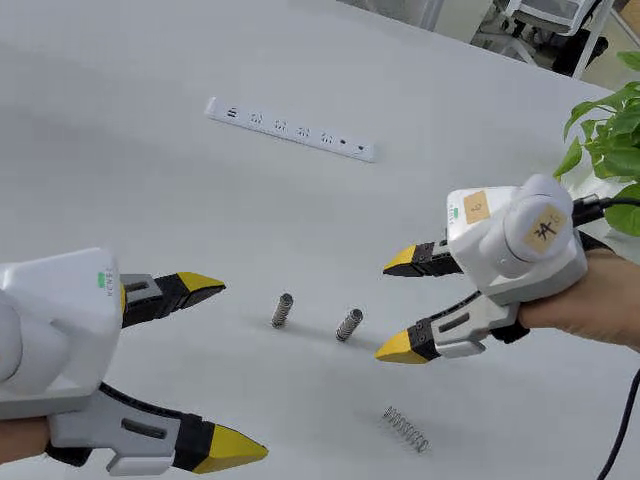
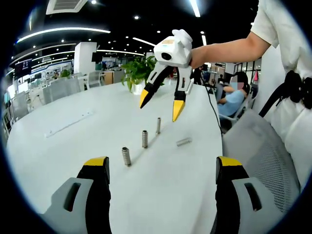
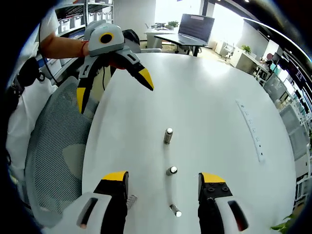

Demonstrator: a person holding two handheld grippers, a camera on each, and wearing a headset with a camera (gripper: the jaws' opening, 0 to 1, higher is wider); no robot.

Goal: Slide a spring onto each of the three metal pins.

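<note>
Wide white desk (image 1: 150, 180). Both claws gape apart, empty: left claw (image 1: 235, 370) at 7 o'clock, right claw (image 1: 392, 308) at 4. Two sprung pins (image 1: 282, 310) stand between them, loose spring (image 1: 405, 428) at 5. The left gripper view catches the bare pin (image 2: 158, 125).

Three slim grey metal pins (image 2: 158, 125) stand ahead of the left gripper (image 2: 162, 163), its jaws spread; two wear coiled steel springs (image 2: 126, 156). The right gripper (image 2: 161, 108) gapes beyond.
</note>
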